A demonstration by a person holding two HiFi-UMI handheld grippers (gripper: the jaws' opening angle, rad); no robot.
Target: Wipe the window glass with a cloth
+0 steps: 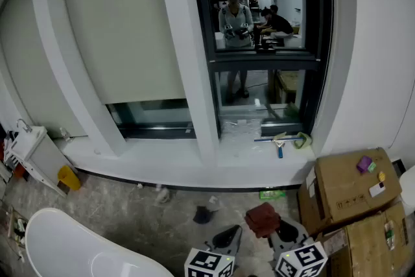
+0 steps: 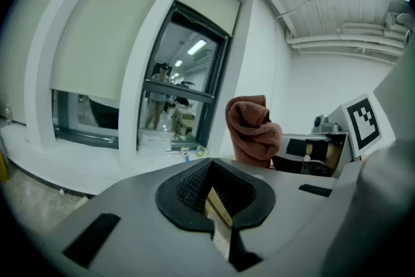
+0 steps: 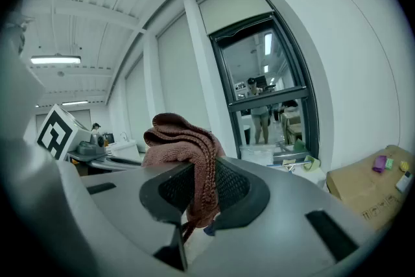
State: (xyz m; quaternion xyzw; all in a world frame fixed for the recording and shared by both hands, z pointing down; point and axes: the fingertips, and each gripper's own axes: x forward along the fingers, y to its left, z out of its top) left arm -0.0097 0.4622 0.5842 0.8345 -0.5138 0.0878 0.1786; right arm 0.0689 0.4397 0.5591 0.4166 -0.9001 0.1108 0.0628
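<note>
The window glass [image 1: 259,3] stands ahead in a dark frame, with a lower pane [image 1: 259,95] above the white sill [image 1: 168,156]. A brown cloth [image 1: 262,218] is bunched in my right gripper [image 1: 279,230], low over the floor and well short of the window. In the right gripper view the cloth [image 3: 185,143] hangs between the jaws of the right gripper [image 3: 194,194], which is shut on it. My left gripper [image 1: 228,235] sits beside it on the left; in its own view the left gripper [image 2: 211,194] is shut with nothing in it, and the cloth [image 2: 251,130] shows to its right.
A blue-handled tool [image 1: 279,143] and a green item [image 1: 302,139] lie on the sill under the glass. Cardboard boxes [image 1: 350,188] stand at right. A white tub [image 1: 71,250] is at lower left, with a white rack [image 1: 32,149] and yellow object [image 1: 68,177] beyond.
</note>
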